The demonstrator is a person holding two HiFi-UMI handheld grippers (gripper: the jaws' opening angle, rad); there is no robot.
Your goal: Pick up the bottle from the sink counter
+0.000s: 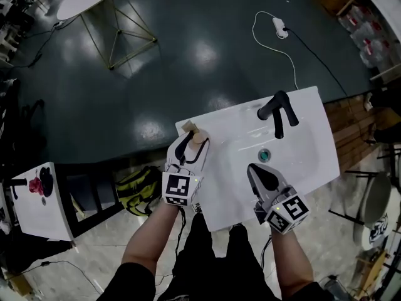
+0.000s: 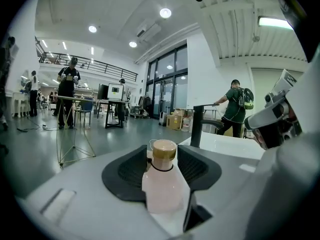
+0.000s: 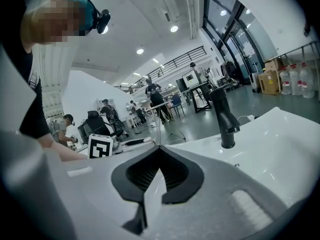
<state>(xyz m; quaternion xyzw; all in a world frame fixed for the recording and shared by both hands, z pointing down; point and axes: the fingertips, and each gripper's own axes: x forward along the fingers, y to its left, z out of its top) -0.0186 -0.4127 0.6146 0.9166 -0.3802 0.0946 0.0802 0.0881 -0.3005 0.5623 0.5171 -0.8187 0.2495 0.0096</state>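
Note:
A pale pink bottle (image 1: pixel 199 135) with a tan cap stands upright at the far left corner of the white sink counter (image 1: pixel 219 196). My left gripper (image 1: pixel 193 145) is open around it. In the left gripper view the bottle (image 2: pixel 164 184) sits between the two black pads, with a thin gap beside the cap on each side. My right gripper (image 1: pixel 259 170) hovers over the near part of the basin, its jaws shut with nothing in them; in the right gripper view its tips (image 3: pixel 159 148) meet.
A black faucet (image 1: pixel 279 110) stands at the counter's far edge, and a drain (image 1: pixel 264 155) lies in the basin. A yellow-green bag (image 1: pixel 138 190) lies on the floor left of the counter. A white side table (image 1: pixel 37 202) is further left.

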